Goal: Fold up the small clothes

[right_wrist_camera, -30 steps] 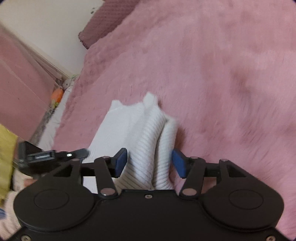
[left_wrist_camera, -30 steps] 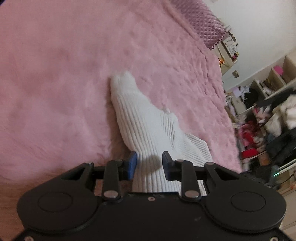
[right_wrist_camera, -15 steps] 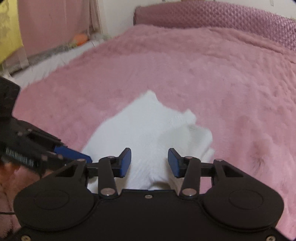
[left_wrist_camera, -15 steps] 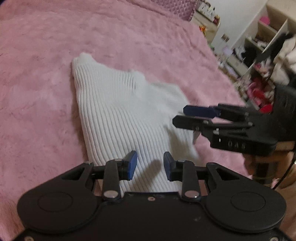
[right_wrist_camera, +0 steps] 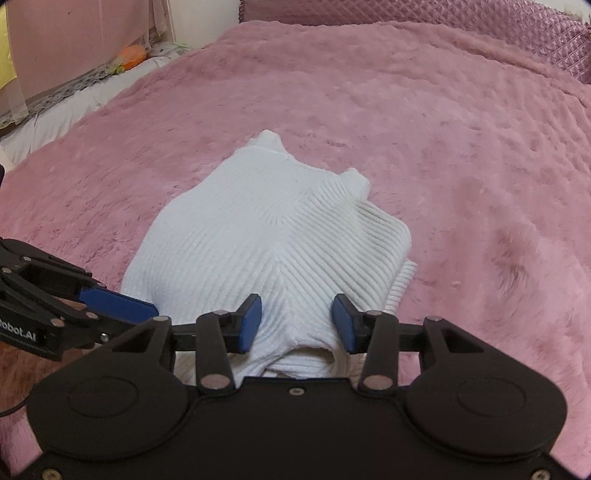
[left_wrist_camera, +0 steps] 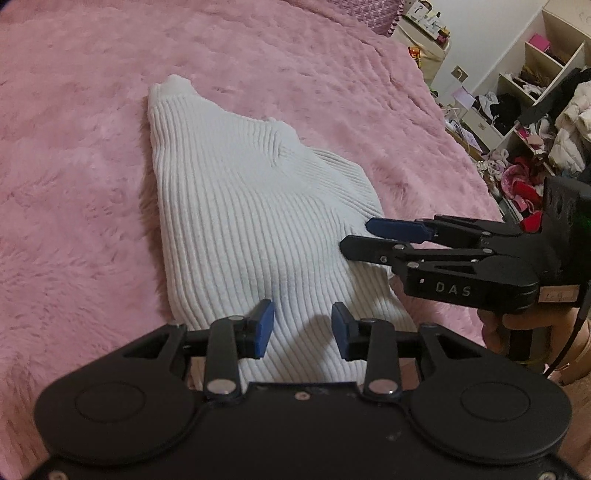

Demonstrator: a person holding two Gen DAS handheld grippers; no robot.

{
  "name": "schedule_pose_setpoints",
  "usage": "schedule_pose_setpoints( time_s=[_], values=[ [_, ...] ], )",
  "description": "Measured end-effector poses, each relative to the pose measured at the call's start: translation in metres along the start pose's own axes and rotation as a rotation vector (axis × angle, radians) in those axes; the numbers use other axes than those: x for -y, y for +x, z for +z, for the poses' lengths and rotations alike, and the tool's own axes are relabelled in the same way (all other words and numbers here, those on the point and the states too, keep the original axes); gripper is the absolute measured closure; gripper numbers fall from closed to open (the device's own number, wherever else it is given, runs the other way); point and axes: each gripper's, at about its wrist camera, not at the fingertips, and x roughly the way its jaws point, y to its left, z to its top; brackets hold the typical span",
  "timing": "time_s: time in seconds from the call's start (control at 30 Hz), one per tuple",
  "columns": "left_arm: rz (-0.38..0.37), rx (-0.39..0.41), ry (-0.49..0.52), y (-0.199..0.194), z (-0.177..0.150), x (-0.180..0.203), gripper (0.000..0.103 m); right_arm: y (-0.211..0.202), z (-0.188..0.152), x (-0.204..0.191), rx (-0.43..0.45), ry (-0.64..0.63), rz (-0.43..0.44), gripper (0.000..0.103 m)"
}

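A white ribbed knit garment (left_wrist_camera: 251,206) lies folded on the pink fluffy bedspread (left_wrist_camera: 74,184); it also shows in the right wrist view (right_wrist_camera: 273,236). My left gripper (left_wrist_camera: 303,328) is open, its blue pads just above the garment's near edge. My right gripper (right_wrist_camera: 297,323) is open over the garment's near end, where a rolled fold sits between the pads. In the left wrist view the right gripper (left_wrist_camera: 362,236) reaches in from the right at the garment's right edge. The left gripper (right_wrist_camera: 122,306) shows at the lower left of the right wrist view.
The bedspread (right_wrist_camera: 461,166) covers the whole bed. A quilted purple pillow (right_wrist_camera: 443,22) lies along the far edge. Shelves with piled clothes (left_wrist_camera: 535,110) stand to the right of the bed. A curtain and a white mattress edge (right_wrist_camera: 74,96) are at the left.
Both grippers have pulled back and swung around toward the garment's near end. The garment lay bunched between the fingers a second ago and now lies spread flatter on the bed.
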Motion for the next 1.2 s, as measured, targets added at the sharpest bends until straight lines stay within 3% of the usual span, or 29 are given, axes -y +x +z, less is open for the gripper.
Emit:
schedule_pose_setpoints(
  time_s=[0.2,0.37,0.47,0.57,0.77,0.93,1.07,1.2],
  values=[
    [0.009,0.018,-0.006,-0.013,0.003,0.005,0.068,-0.012,0.026,-0.003,0.092,0.004,0.024,0.059],
    [0.052,0.125,0.007,-0.032,0.020,0.010,0.067,0.004,0.057,0.002,0.136,0.008,-0.007,0.059],
    [0.126,0.180,-0.031,-0.031,0.034,0.004,0.064,0.023,0.068,0.005,0.123,0.018,-0.026,0.059],
    [0.188,0.185,-0.074,-0.018,0.042,-0.006,0.064,0.043,0.069,0.007,0.090,0.024,-0.039,0.059],
    [0.217,0.159,-0.102,0.006,0.043,-0.019,0.063,0.078,0.062,0.021,0.002,0.054,-0.086,0.059],
    [0.210,0.153,-0.112,0.013,0.043,-0.022,0.061,0.088,0.055,0.033,-0.012,0.101,-0.081,0.060],
    [0.217,0.155,-0.112,0.013,0.047,-0.021,0.061,0.073,0.058,0.030,0.029,0.103,-0.075,0.060],
    [0.209,0.190,-0.083,-0.006,0.043,-0.009,0.062,0.020,0.054,0.019,0.132,0.085,-0.033,0.060]
  ],
)
